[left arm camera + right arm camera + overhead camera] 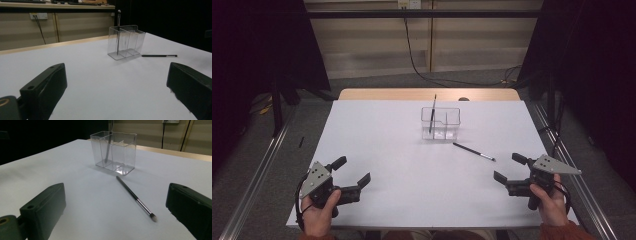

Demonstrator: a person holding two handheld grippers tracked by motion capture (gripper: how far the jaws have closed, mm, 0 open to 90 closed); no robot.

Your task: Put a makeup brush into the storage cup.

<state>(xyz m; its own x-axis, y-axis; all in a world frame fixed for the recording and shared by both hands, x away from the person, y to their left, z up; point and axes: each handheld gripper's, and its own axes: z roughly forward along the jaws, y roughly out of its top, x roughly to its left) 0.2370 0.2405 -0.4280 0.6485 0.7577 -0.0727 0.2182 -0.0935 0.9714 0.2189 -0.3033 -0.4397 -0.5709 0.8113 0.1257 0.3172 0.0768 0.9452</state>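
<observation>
Hands at the bottom edge of the high view, one at each lower corner, each gripping a tool: left gripper (353,170) at lower left, jaws spread wide and empty; right gripper (508,167) at lower right, likewise wide and empty. Both rest low near the front edge of the white table (377,130), angled inward, which reads as a ready stance before a reach. Clear divided holder (440,123) sits just above frame centre; one brush (432,113) stands in its left compartment, leaning against the wall. Second brush (473,151) lies flat on the table just below and right of the holder, apart from it, nearer the right gripper, so that side seems the likelier one to fetch it. Left gripper view: two black jaws at the lower corners, wide gap, nothing between; holder (126,42) upper centre with the standing brush (118,35) upright inside; loose brush (159,55) flat to its right. Right gripper view: jaws again wide at the lower corners; loose brush (135,197) lies diagonally between them and farther out, bristle tip toward the camera, handle end close to the holder (113,152).
</observation>
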